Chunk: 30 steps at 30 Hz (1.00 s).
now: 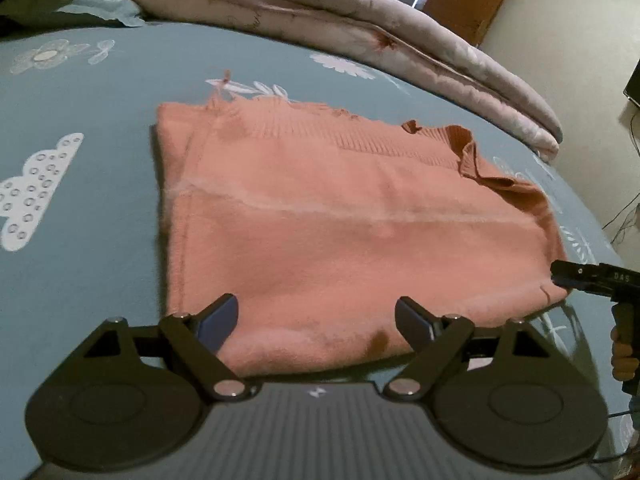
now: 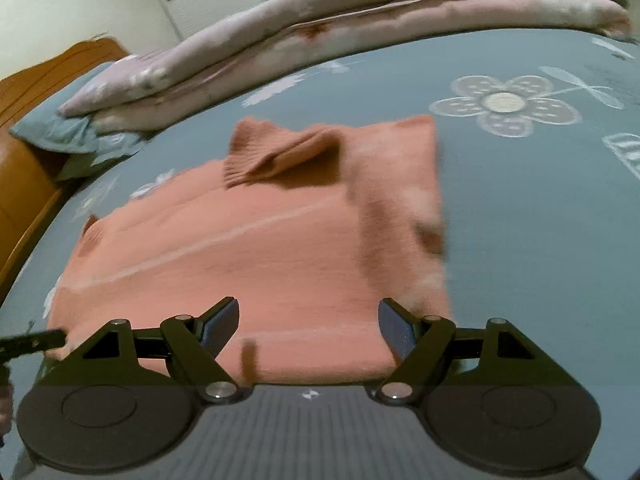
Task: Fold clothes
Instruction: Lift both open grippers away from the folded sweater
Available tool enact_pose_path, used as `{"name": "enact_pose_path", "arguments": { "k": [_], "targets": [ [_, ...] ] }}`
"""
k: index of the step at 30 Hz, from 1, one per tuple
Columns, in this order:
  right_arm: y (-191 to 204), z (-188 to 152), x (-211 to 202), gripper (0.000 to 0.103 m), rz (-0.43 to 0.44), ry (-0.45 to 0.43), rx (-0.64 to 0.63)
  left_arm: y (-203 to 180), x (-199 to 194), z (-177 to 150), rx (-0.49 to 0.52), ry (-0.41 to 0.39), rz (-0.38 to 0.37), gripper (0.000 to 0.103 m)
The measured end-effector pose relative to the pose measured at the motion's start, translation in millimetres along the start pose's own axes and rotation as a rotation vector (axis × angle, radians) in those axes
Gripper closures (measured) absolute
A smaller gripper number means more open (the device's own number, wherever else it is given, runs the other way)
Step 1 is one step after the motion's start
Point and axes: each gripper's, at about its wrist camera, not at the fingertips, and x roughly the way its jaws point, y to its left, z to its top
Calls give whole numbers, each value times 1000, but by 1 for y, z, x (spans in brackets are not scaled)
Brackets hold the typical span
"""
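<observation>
A salmon-pink knitted sweater point(image 1: 320, 220) lies folded flat on the blue bedsheet point(image 1: 80, 280), its ribbed hem at the far side. My left gripper point(image 1: 316, 316) hangs open over the sweater's near edge, its pads clear of the cloth. At the sweater's right corner, one of the right gripper's fingers point(image 1: 572, 276) shows, held by a hand point(image 1: 624, 356). In the right wrist view the sweater point(image 2: 260, 260) has a ribbed cuff point(image 2: 276, 156) folded on top. My right gripper point(image 2: 308, 314) is open above the near edge. The left gripper's fingers point(image 2: 36, 342) touch the left corner.
A folded pale pink quilt point(image 1: 360, 20) runs along the far side of the bed, with a blue pillow point(image 2: 72, 136) beside it. A wooden headboard point(image 2: 28, 92) stands at the left in the right wrist view. Cables point(image 1: 624, 216) lie on the floor past the bed's right edge.
</observation>
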Motion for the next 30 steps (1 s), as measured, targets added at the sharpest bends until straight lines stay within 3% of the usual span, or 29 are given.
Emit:
{"name": "enact_pose_path", "arguments": {
  "k": [6, 11, 14, 18, 24, 30],
  "targets": [
    [26, 7, -4, 22, -10, -52, -106, -24, -3, 20, 75, -105, -53, 15],
    [50, 33, 14, 22, 41, -69, -230, -30, 31, 8, 80, 5, 7, 15],
    [60, 49, 30, 21, 50, -62, -312, -32, 30, -6, 114, -8, 21, 15],
    [57, 70, 66, 19, 11, 6, -360, -27, 26, -5, 77, -7, 14, 15],
    [26, 113, 77, 19, 27, -51, -261, -29, 27, -5, 51, -16, 25, 15],
    [-15, 139, 84, 17, -42, -86, -81, -36, 30, -7, 82, -13, 45, 14]
  ]
}}
